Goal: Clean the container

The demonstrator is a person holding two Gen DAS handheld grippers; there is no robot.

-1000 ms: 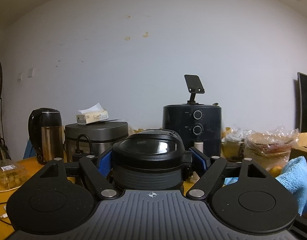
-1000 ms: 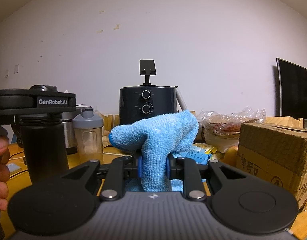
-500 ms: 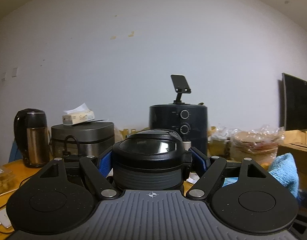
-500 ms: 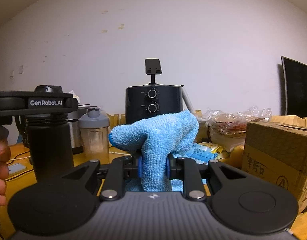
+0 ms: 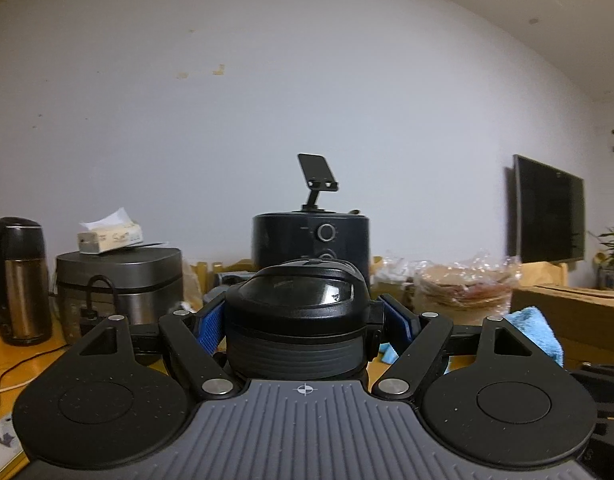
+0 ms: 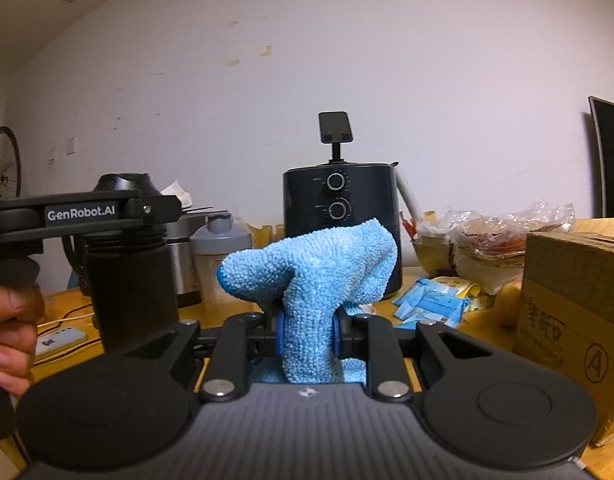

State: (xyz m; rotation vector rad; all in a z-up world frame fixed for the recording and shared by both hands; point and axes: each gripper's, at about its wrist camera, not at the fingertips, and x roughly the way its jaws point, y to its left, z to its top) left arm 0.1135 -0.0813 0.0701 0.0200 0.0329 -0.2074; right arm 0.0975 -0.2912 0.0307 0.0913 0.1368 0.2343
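The kettle (image 5: 15, 280) and the person's hand (image 6: 11, 332) are cut off at frame edges.

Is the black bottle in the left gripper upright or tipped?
Upright. In the right wrist view the black bottle stands vertical, lid on top, held below the lid by the left gripper.

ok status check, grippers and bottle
Left gripper clamped on black bottle, upright. Right gripper shut on blue cloth, beside bottle, not touching. Nothing between them.

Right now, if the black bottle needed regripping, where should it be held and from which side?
Grip the black bottle at the ribbed band under its lid, coming in level from the side. It stands upright, and the left gripper already clamps it there; the smooth domed lid would likely slip.
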